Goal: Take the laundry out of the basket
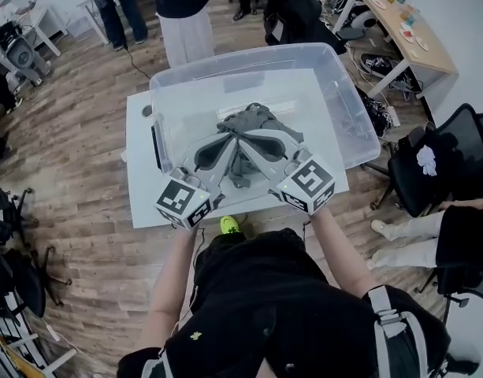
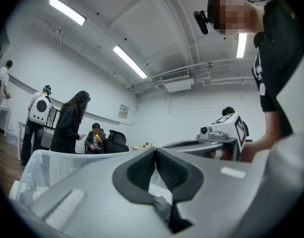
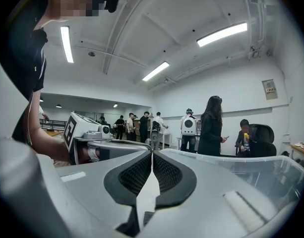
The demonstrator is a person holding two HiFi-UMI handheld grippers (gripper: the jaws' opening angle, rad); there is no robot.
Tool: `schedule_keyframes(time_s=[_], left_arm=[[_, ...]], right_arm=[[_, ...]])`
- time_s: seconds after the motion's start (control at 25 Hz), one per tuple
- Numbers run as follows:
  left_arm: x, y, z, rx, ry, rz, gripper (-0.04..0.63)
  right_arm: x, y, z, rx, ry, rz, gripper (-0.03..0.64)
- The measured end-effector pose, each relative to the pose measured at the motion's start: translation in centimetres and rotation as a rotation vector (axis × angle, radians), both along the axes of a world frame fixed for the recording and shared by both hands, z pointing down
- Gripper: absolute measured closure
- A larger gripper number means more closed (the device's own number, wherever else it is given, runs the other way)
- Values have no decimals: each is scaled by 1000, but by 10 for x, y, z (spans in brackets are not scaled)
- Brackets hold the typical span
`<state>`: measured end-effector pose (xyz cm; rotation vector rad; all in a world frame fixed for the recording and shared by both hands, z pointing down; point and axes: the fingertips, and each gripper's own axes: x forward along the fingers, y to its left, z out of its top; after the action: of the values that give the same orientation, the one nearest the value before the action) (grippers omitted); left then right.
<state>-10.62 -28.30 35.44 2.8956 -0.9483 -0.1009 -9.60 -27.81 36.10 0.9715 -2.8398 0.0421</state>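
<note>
Grey laundry (image 1: 255,120) lies bunched on the floor of the clear plastic basket (image 1: 347,93), which stands on a white table (image 1: 143,203), so by the look of it nothing has come out yet. The left gripper (image 1: 232,142) and right gripper (image 1: 246,138) reach over the near rim, tips side by side at the cloth's near edge (whether they touch it I cannot tell). Each has its jaws pressed together with nothing between them. The whole job is left: open, grasp, lift clear.

The basket (image 1: 336,77) stands on the table (image 1: 139,179), with the laundry (image 1: 253,120) heaped inside near its middle. The left gripper (image 1: 225,140) and right gripper (image 1: 253,138) reach in side by side from the near edge, their tips close together over the laundry. A person (image 1: 182,14) stands behind the table, and a desk (image 1: 414,42) lies far back on the right.
</note>
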Motion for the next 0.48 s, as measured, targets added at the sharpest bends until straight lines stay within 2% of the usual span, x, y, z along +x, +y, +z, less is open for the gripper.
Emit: schedule_keyframes(time_s=[0.2, 0.48], left_arm=[[2, -22, 7, -8, 5, 30, 586], [7, -45, 23, -49, -9, 52, 586]], right_arm=[[1, -22, 3, -1, 29, 16, 615], [4, -49, 11, -13, 82, -17, 610]])
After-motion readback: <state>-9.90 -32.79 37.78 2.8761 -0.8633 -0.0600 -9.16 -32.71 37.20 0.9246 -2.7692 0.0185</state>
